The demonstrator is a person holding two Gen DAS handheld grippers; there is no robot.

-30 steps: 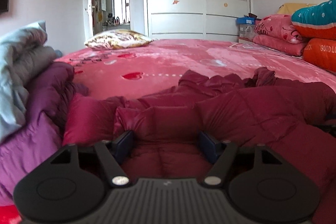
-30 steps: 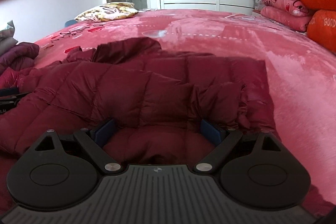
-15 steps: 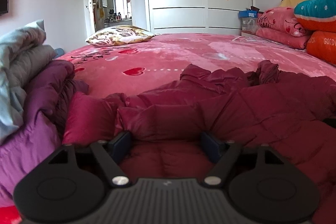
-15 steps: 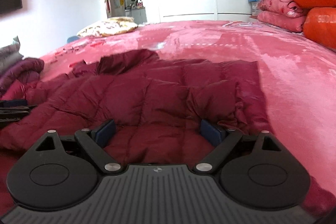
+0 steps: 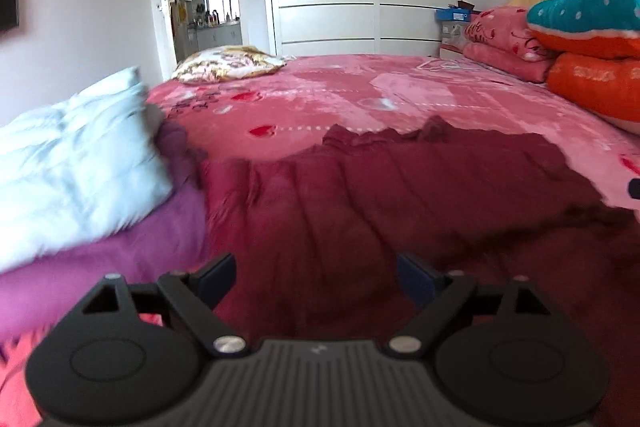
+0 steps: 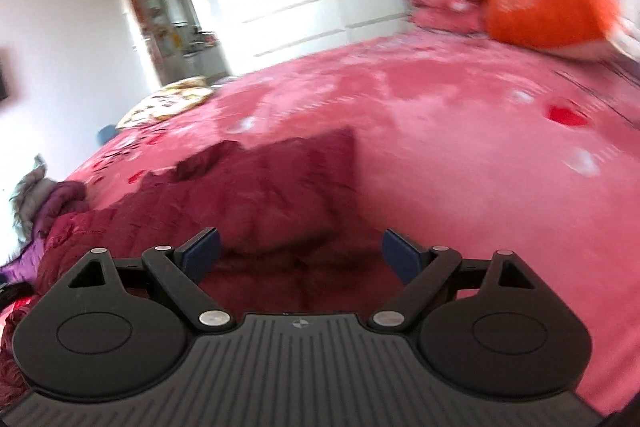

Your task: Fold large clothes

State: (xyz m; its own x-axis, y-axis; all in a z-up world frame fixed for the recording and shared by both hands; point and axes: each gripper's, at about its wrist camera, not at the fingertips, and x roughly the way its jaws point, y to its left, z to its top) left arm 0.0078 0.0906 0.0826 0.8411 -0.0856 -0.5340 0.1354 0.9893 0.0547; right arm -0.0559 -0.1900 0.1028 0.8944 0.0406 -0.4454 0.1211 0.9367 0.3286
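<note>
I judge that one fold is laid and I am between grips; the dark red quilted jacket [image 5: 400,195] lies spread on the pink bed [image 5: 400,95], in front of both tools, and neither tool holds it.

The left gripper [image 5: 316,273] has its fingers [image 5: 218,273] opening, with only jacket cloth below them and nothing pressed between; the right gripper [image 6: 300,253] has its fingers [image 6: 200,253] released and wide, over the jacket's near right corner.

The jacket is puffy, stitched in broad padded panels, with a crumpled far edge and a straighter right edge; it will spring back, I think, so the next move calls for a deep bite on a thick hem and a slow carry across.

Left of the jacket lies a purple padded garment [image 5: 120,255] with a pale blue one [image 5: 72,163] on top; the bed cover looks like plush fleece with red hearts.
</note>
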